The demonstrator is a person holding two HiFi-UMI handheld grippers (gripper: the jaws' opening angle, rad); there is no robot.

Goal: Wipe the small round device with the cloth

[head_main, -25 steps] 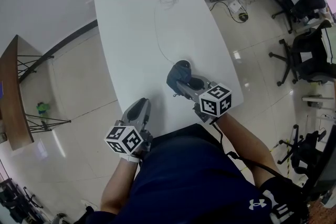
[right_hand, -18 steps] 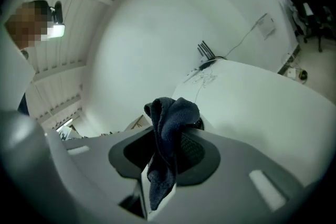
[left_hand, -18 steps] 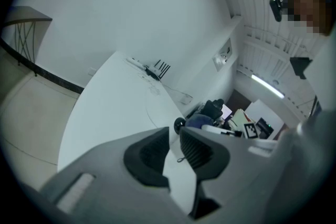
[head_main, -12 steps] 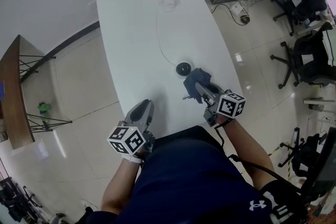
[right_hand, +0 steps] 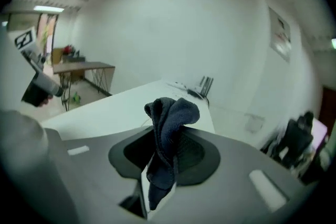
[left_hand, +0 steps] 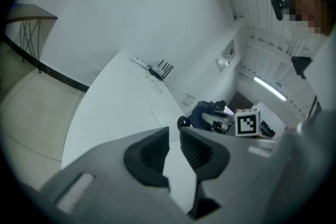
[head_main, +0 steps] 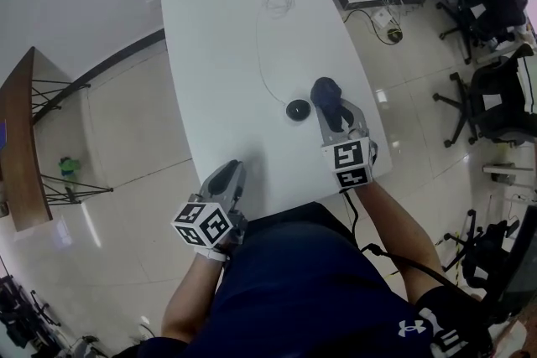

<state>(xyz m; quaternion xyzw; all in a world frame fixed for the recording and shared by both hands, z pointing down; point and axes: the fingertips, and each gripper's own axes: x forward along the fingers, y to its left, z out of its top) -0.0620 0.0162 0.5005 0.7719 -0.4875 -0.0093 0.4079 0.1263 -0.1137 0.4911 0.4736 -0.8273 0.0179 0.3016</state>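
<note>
Since a second ago your right pads [right_hand: 193, 153] have not let go. They are still clenched on the dark cloth [right_hand: 169, 122], which stands up between them in a bunch and hangs a little below. What has changed is the place. The right gripper [head_main: 331, 109] then lay over the device with the cloth covering it. It has since swung off to the right and turned, so that it points up the table [head_main: 214, 54].

The device [head_main: 297, 109] is now uncovered. It is a small black disc sitting on the white top near the right edge, with the cloth just beside it on its right. From the head view I cannot tell if the cloth touches it, but it is no longer on top. The thin white cable [head_main: 259, 63] runs from the device to the far end of the table.

Your left gripper [head_main: 225, 173] has stayed at the near edge, well apart from the device. Its jaws are almost together with only a thin slit, and they grasp nothing.

I judge that one wiping pass has just ended and the cloth is off the work. If the device needs more wiping, you must bring the cloth back to the left and lower it onto the disc. The disc is light and nothing holds it, so a push from the side could slide it.
</note>
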